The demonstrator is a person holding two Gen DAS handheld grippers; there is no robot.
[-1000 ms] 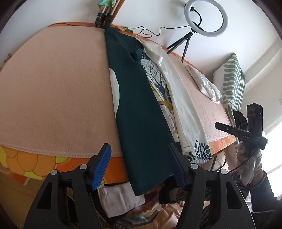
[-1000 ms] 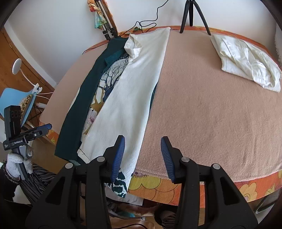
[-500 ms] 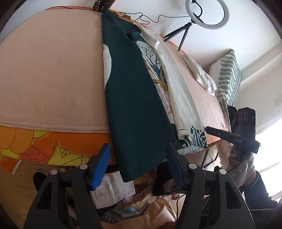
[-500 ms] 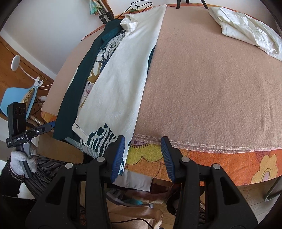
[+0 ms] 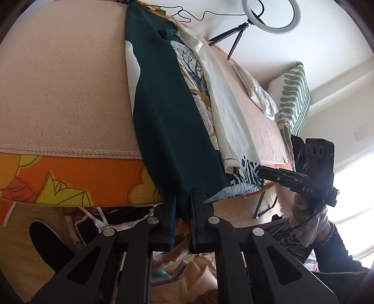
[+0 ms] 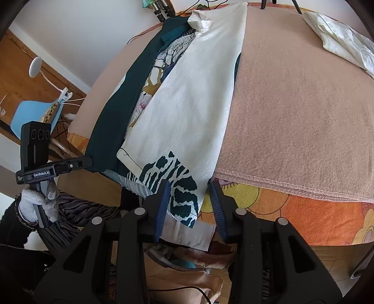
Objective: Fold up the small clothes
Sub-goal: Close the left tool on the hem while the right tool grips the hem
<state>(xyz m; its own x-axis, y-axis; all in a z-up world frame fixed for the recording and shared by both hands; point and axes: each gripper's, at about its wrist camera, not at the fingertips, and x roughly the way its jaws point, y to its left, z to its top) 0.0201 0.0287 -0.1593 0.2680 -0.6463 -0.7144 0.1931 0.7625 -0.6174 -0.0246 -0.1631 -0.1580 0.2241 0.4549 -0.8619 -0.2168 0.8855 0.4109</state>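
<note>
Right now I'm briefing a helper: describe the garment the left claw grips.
On the pink blanket lies a strip of overlapping clothes. The dark green garment is its leftmost layer, hem pinched in the left claw. Its neighbours are printed or cream; it alone is plain dark.

grippers 2 (image 5: 183, 198) (image 6: 188, 203) | ring light 1 (image 5: 271, 16) | cushion 1 (image 5: 293, 98)

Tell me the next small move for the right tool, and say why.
Probably close the right tool on the hanging hem of the cream panel with dark green print. Its fingers are open and straddle that hem, while the left tool is already shut on the dark green fabric panel's hem at the edge of the pink blanket. Both corners held would let the garment lift evenly.
</note>
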